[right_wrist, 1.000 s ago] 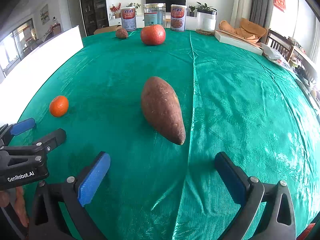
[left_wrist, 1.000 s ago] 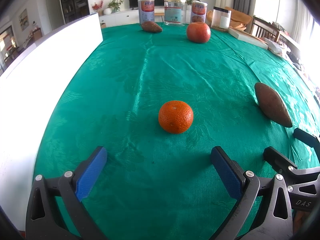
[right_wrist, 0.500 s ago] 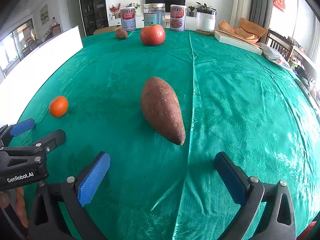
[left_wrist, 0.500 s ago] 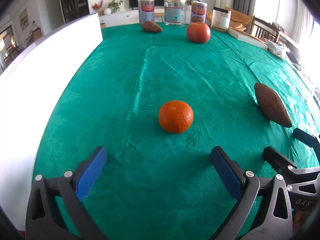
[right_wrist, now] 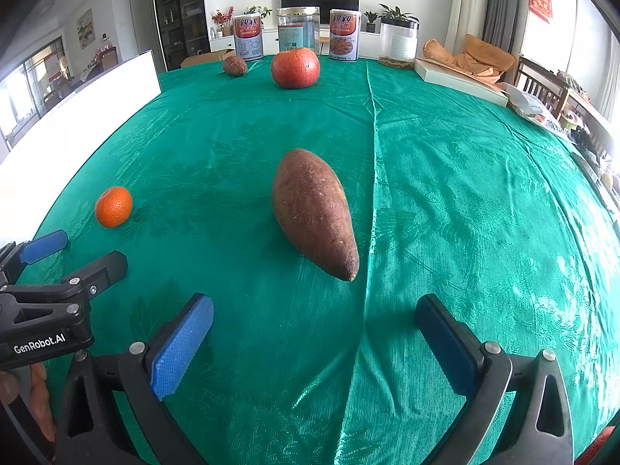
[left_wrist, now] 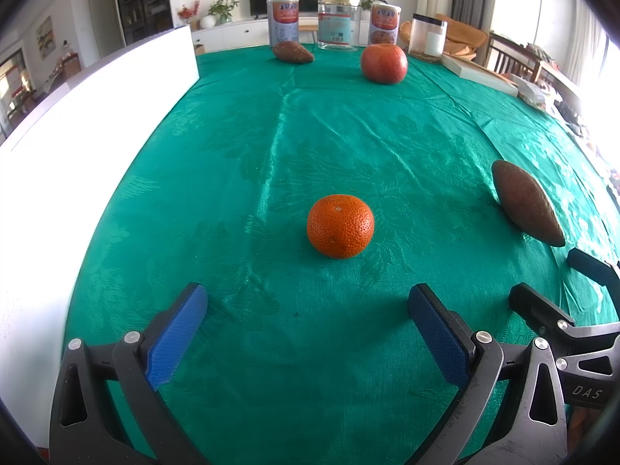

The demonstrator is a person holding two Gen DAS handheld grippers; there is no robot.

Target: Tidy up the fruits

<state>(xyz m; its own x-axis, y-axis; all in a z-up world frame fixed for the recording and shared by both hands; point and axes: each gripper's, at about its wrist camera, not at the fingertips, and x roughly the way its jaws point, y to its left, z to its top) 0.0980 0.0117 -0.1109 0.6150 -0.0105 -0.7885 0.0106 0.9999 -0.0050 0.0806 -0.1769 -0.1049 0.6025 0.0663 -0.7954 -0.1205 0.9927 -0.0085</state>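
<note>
A small orange lies on the green tablecloth just ahead of my left gripper, which is open and empty. It also shows in the right wrist view. A large sweet potato lies ahead of my right gripper, which is open and empty; it also shows in the left wrist view. A big red-orange fruit and a small sweet potato lie at the far end; both also show in the right wrist view, the fruit and the potato.
A white board stands along the table's left side. Cans and jars line the far edge, with a white box at the far right. My left gripper's side shows in the right wrist view.
</note>
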